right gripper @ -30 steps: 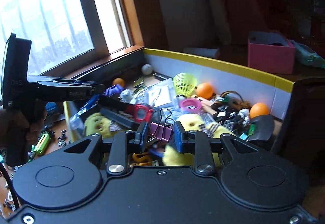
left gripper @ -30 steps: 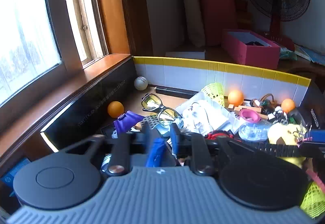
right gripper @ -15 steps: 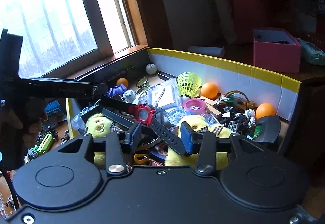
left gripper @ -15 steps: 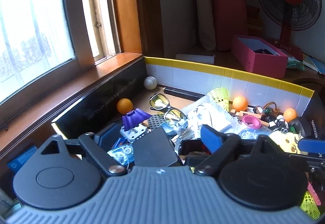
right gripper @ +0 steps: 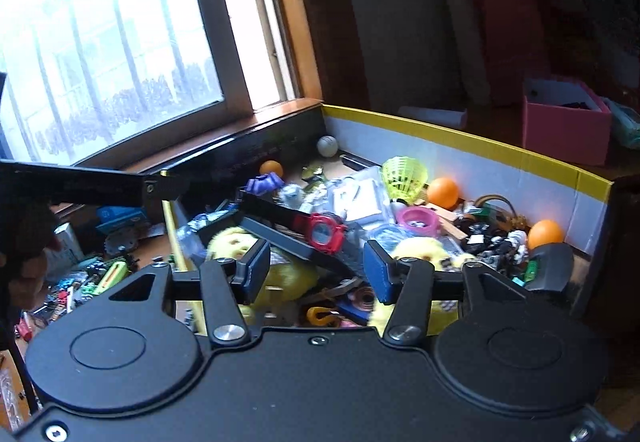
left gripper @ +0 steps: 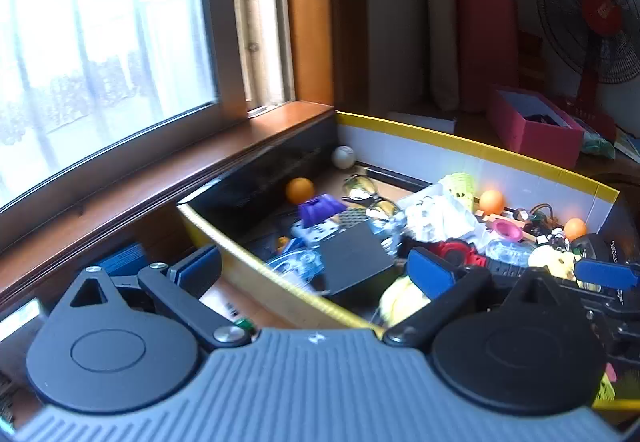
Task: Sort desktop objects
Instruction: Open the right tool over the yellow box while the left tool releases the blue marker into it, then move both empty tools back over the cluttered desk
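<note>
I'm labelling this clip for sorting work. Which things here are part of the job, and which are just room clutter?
Part of the job:
cardboard box
red watch
orange ball
pink ring
glasses
black square case

Just lying about:
fan
pink shoebox
window

left gripper point(left gripper: 316, 268): jaws spread really wide, they've just been opening up; nothing is pinched between the blue pads point(left gripper: 430, 272)
left gripper pose: tipped down a bit, pointing toward the far right
right gripper point(right gripper: 316, 274): jaws about halfway apart, they've just been opening too; pads aren't pressing on anything
right gripper pose: angled down, looking forward
hand point(right gripper: 24, 258): at the far left edge of the right wrist view, wrapped around the left gripper's dark handle
</note>
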`<state>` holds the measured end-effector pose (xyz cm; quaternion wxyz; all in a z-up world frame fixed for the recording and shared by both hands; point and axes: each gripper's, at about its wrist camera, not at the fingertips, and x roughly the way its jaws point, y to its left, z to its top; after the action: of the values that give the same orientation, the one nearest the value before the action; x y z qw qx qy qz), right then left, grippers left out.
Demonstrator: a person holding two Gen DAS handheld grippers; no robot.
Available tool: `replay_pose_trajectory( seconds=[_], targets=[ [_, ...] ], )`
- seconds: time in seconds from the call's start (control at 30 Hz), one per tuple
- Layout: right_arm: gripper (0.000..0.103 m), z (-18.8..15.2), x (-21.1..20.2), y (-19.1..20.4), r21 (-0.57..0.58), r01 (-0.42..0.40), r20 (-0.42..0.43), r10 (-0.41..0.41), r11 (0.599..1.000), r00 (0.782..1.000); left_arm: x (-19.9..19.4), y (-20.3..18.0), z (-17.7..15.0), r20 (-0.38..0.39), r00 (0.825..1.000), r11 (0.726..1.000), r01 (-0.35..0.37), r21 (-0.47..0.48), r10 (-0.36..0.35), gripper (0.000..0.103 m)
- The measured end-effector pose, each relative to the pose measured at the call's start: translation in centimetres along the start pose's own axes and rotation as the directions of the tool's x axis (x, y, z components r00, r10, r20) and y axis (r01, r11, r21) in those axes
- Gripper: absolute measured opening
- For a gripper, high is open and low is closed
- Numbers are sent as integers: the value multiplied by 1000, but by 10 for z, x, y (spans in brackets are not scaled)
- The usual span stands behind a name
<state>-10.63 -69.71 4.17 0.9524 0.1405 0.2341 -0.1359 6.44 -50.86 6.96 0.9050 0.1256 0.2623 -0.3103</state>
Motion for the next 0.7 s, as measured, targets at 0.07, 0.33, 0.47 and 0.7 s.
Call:
replay_pose_trajectory(
  seconds=[0.07,0.33,0.47,0.7],
  targets=[
    [51,-1,-3,11,-16,-7,7,7,1000,1000,-13,9,-6,3,1000,1000,-16,-14,16,103],
    [54,-14,-19,73,-64,-65,4,65,996,998,-69,55,-40,-3,997,995,-79,-68,79,103],
    [55,-28,-29,115,-94,-119,-18,118,988,993,-105,83,-65,-16,993,988,-119,-95,118,103],
    [59,-61,-48,189,-123,-211,-69,203,970,977,-169,139,-117,-49,979,970,-202,-135,197,103]
  ],
)
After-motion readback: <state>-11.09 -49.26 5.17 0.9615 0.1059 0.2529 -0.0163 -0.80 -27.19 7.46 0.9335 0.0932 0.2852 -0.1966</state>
